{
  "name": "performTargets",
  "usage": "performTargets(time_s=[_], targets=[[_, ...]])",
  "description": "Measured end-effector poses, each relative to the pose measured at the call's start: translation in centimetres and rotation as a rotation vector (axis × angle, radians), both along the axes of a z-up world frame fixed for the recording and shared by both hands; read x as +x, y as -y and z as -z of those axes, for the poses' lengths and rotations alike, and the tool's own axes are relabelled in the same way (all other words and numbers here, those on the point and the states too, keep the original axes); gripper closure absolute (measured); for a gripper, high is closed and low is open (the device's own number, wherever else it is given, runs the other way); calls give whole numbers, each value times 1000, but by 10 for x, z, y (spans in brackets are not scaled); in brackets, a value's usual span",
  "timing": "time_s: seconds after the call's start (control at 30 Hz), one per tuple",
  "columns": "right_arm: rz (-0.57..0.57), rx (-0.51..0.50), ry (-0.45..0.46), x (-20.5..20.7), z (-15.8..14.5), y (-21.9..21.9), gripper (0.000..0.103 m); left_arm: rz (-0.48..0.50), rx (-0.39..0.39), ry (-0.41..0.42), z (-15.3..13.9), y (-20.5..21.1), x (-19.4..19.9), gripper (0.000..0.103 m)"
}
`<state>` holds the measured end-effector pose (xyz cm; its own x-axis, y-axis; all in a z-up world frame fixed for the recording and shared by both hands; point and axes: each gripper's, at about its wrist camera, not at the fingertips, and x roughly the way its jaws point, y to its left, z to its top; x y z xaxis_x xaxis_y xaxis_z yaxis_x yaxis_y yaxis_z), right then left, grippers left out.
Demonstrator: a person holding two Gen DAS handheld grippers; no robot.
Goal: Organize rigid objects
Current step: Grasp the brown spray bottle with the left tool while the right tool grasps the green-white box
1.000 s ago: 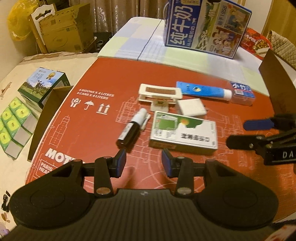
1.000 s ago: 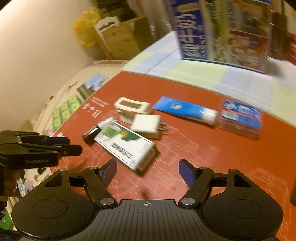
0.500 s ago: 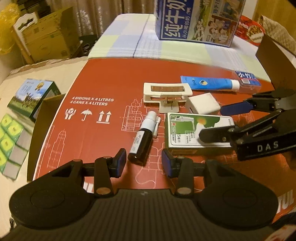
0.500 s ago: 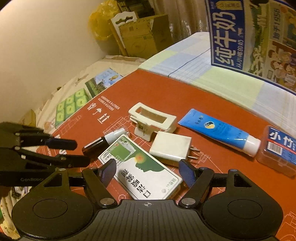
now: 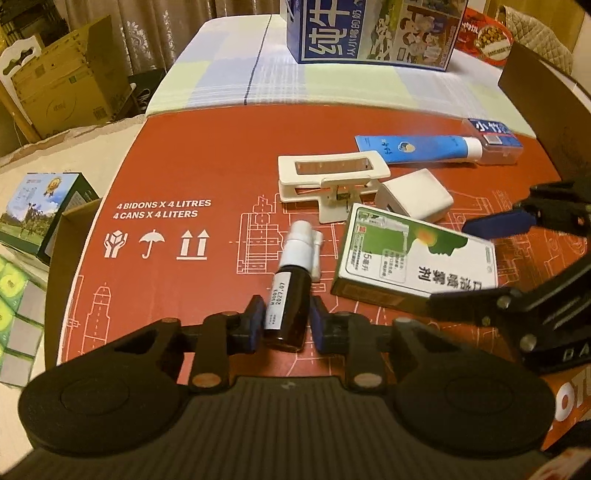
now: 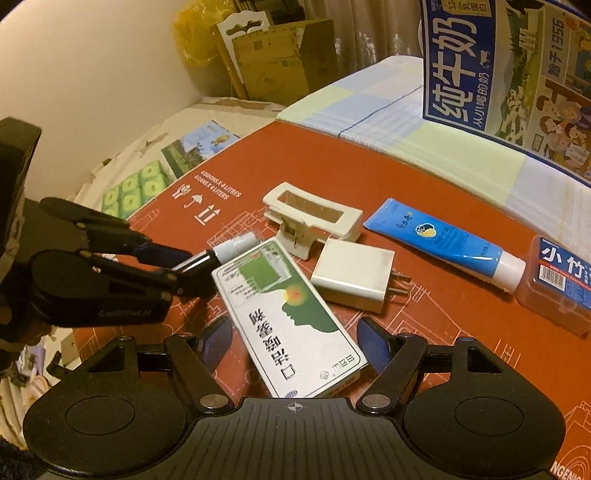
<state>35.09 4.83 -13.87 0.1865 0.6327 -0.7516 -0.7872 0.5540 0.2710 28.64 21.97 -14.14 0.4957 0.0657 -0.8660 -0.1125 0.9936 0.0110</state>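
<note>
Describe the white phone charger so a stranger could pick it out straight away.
Start at the big blue milk carton at the back and come forward onto the red cardboard sheet. The charger lies in the middle of the cluster, between the white clip and the green-and-white box. It alone is a plain white block with two metal prongs.

— What sort of place is this?
— A home, likely a bedroom: a checked bedsheet (image 5: 332, 85) spreads behind the red cardboard sheet (image 5: 207, 155).
— Anything else?
— Patterned curtains (image 5: 147, 33), stacked cardboard boxes (image 5: 70, 96), a big milk carton (image 6: 509, 74) and tissue packs (image 6: 133, 188).
</note>
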Motion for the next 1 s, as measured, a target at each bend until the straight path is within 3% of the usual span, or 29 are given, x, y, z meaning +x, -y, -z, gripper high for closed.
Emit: performTargets(time_s=[0.4, 0.7, 0.87, 1.0], targets=[[-44, -7, -8, -20, 0, -15, 32, -99, -28, -16, -4, -9, -35, 84], [-23, -35, 11, -20, 6, -35, 32, -103, -16, -8, -3, -10, -25, 83], [-4, -63, 21, -18, 10, -42, 44, -100, -14, -5, -2, -11, -21, 83], [11, -70, 23, -17, 13, -48, 46, -92, -9, -5, -2, -11, -18, 83]])
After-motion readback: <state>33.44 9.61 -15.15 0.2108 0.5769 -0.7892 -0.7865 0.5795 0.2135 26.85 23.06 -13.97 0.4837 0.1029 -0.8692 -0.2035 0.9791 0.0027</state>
